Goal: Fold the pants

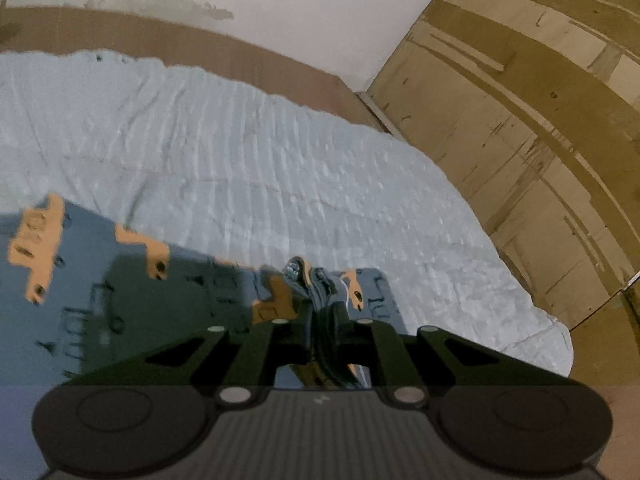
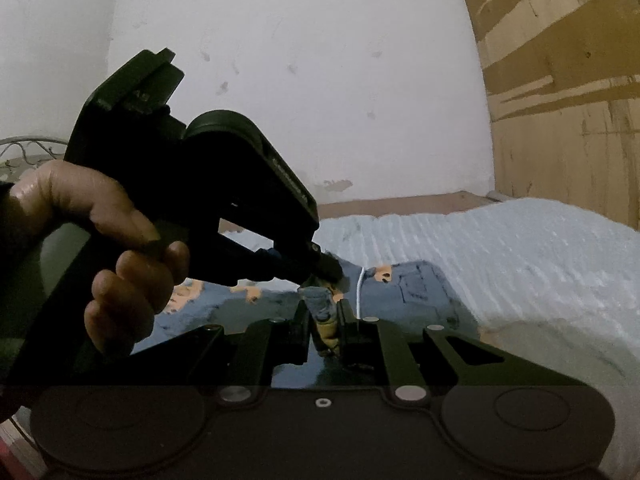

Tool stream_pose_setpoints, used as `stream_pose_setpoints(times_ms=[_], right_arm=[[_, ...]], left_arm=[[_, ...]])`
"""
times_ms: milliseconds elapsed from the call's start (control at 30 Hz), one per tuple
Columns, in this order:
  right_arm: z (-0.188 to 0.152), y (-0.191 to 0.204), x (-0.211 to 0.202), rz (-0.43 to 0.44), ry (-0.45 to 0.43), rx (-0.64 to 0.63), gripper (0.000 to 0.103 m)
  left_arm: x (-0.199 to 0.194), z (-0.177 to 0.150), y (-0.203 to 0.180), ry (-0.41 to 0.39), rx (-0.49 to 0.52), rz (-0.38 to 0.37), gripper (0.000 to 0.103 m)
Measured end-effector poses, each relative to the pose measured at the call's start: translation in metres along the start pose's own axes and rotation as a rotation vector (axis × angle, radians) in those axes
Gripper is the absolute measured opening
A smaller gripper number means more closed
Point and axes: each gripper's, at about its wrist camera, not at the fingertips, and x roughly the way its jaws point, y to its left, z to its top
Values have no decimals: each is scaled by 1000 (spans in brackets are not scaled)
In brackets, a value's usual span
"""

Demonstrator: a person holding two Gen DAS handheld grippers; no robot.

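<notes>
Dark blue pants (image 1: 132, 292) with orange printed shapes lie spread over a pale blue bedspread (image 1: 248, 160). My left gripper (image 1: 320, 300) is shut on a bunched edge of the pants, the cloth sticking up between its fingers. In the right wrist view my right gripper (image 2: 323, 320) is shut on a fold of the same pants (image 2: 416, 284). The left gripper (image 2: 326, 266), held by a hand (image 2: 116, 256), pinches the cloth just beyond the right one, the two almost touching. A white drawstring (image 2: 360, 292) hangs beside them.
A brown bed frame edge (image 1: 224, 52) runs along a white wall (image 2: 300, 80). A tall wooden board wardrobe (image 1: 532, 120) stands at the right side of the bed. A metal scrollwork headboard (image 2: 28, 148) shows at far left.
</notes>
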Motion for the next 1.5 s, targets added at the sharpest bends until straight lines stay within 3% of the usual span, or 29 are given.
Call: stream_pose_setpoints(times_ms=[300,567,1033,1500], right_arm=[[30,39,-2,71,-9,-33,14],[38,79,4,165,12,-69,14],[10,114,41,235,128,-114,14],[-9,119,70,250,187,-138,14]], left_arm=[[-52,26,12,-49,45,59,9],[-84,27,52,-55,16,124,9],[-72,6,116,2,-60,158,9],[-66,-10,144,24,-128,144,9]])
